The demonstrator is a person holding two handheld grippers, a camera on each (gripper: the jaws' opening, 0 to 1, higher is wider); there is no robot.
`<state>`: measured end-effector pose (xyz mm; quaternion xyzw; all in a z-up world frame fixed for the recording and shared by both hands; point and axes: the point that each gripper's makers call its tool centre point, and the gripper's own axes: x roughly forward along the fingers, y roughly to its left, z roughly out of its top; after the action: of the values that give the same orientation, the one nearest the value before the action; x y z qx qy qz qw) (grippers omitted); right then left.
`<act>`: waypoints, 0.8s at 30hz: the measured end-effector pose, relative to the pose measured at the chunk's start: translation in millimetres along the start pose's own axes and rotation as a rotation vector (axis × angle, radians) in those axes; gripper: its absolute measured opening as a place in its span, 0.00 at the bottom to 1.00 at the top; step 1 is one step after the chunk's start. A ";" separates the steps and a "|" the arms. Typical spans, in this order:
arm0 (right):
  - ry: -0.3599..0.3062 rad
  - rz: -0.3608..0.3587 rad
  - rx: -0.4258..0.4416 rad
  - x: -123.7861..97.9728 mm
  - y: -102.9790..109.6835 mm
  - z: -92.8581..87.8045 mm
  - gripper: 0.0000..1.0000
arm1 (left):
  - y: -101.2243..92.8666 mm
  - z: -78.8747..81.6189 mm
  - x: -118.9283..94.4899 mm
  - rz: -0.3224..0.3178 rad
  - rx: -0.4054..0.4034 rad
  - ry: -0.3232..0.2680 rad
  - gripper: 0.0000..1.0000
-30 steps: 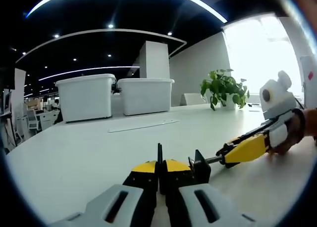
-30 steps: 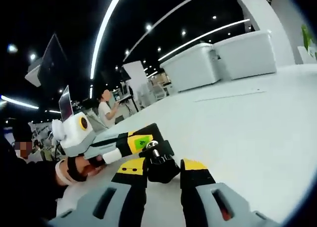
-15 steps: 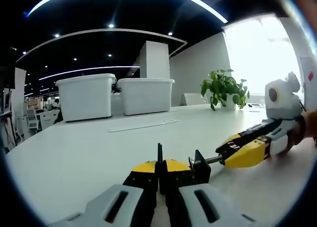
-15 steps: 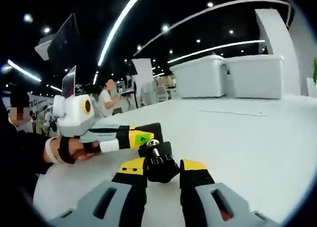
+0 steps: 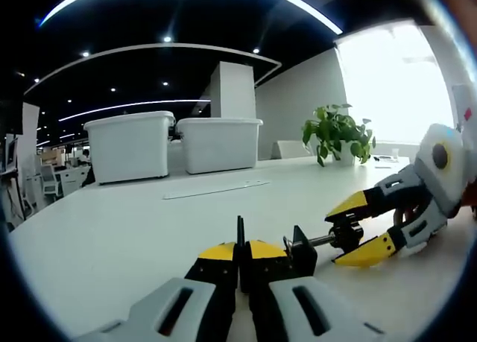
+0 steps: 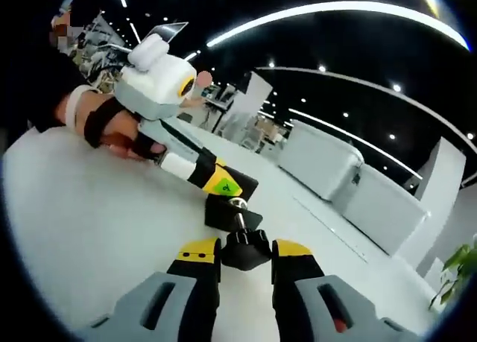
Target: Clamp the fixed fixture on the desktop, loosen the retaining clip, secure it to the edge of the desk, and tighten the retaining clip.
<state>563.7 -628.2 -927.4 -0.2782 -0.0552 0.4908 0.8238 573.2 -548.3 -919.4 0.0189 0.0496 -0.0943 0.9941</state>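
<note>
Up close in the left gripper view, the left gripper point(image 5: 240, 264) has its yellow-tipped fingers point(image 5: 218, 254) pressed together on the thin upright plate of a black clamp fixture point(image 5: 298, 251) resting on the white surface point(image 5: 112, 230). To its right, the fixture's silver screw leads to a black knob point(image 5: 346, 232), which sits between the parted fingers of the right gripper point(image 5: 356, 229), nipped top and bottom. Farther back stand two white bins point(image 5: 171, 142) and a potted plant point(image 5: 337, 133) near the far edge. From the right gripper view, the right gripper point(image 6: 247, 250) closes on the knob point(image 6: 246, 248), with the fixture point(image 6: 231, 212) just beyond.
</note>
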 end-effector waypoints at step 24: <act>0.002 0.097 0.962 -3.5 -13.7 -9.9 0.29 | -0.6 -0.1 0.1 -0.003 0.005 0.000 0.04</act>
<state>576.2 -640.0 -928.1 0.1315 0.1917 0.4983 0.8353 573.2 -548.9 -919.5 0.0214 0.0495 -0.0959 0.9939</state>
